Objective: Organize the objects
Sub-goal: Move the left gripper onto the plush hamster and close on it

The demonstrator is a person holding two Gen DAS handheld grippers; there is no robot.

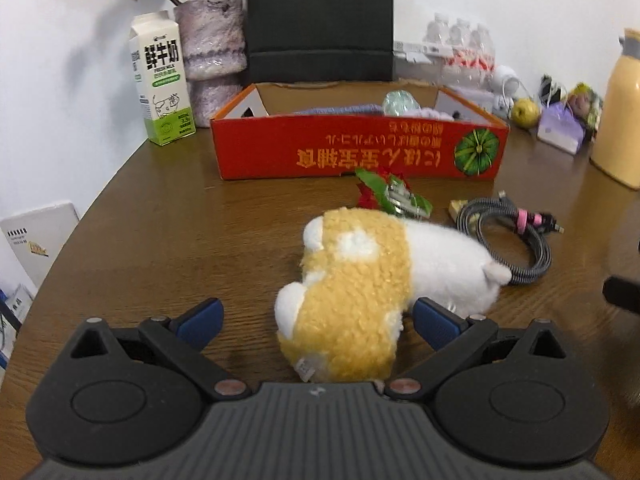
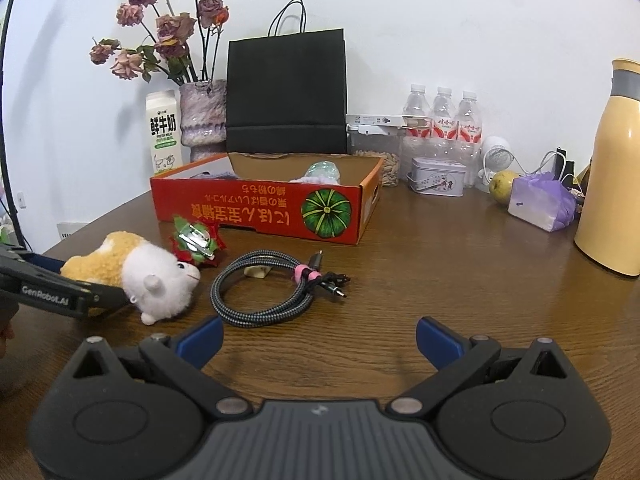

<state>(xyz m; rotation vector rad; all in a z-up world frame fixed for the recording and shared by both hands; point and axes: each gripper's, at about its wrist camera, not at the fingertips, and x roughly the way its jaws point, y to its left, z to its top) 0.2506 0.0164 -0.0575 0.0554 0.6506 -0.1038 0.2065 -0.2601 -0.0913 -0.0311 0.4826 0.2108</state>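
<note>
The fluffy yellow-and-white plush toy is sitting between our left gripper's spread jaws; closing on it likely comes next, right gripper idling agape.

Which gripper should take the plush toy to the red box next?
Left. The left gripper is open with the plush toy already between its fingers; the right gripper is open over bare table, nearer the coiled cable.
</note>
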